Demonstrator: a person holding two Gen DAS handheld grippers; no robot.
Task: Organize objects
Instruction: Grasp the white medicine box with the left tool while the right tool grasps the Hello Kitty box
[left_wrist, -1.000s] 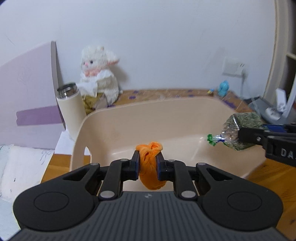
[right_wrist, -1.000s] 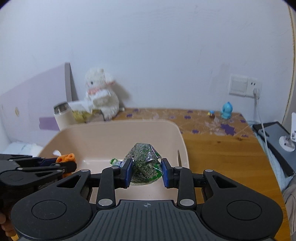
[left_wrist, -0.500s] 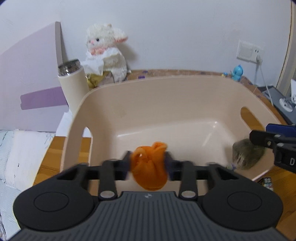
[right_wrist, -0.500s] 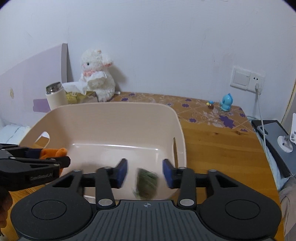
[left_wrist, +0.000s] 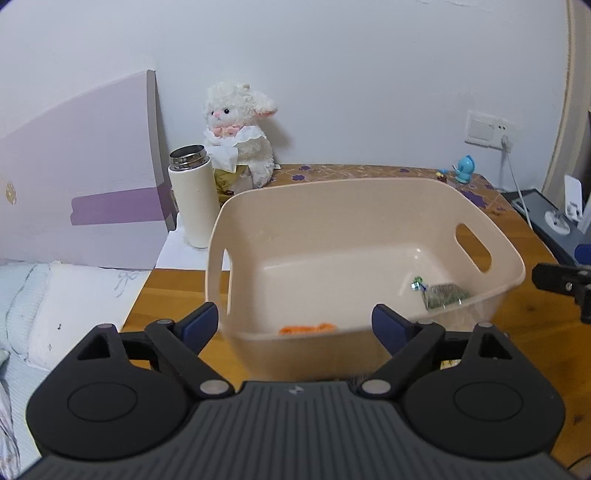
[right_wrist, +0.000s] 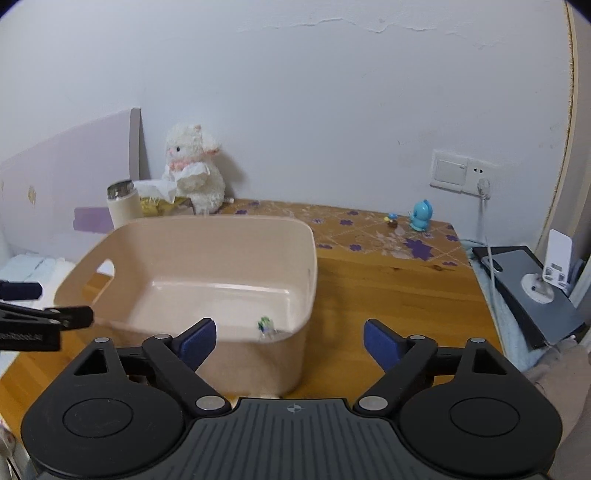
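A beige plastic bin (left_wrist: 332, 206) stands on the wooden table; it also shows in the right wrist view (right_wrist: 207, 236). An orange cloth (left_wrist: 308, 328) lies on the bin floor by the near wall. A clear bag of green herbs (left_wrist: 441, 294) lies at the bin's right side; only its tip (right_wrist: 266, 326) shows in the right wrist view. My left gripper (left_wrist: 295, 325) is open and empty, just in front of the bin's near rim. My right gripper (right_wrist: 288, 341) is open and empty over the bin's near right corner.
A white thermos (left_wrist: 194, 197), a white plush lamb (left_wrist: 240, 133) and tissues stand behind the bin. A blue figurine (right_wrist: 421, 216) sits by the wall socket (right_wrist: 460, 171). A grey tablet and a stand (right_wrist: 539, 291) lie at the right; bedding (left_wrist: 55, 306) lies at the left.
Both grippers opened and pulled back and up. The orange cloth and the herb bag dropped into the bin.
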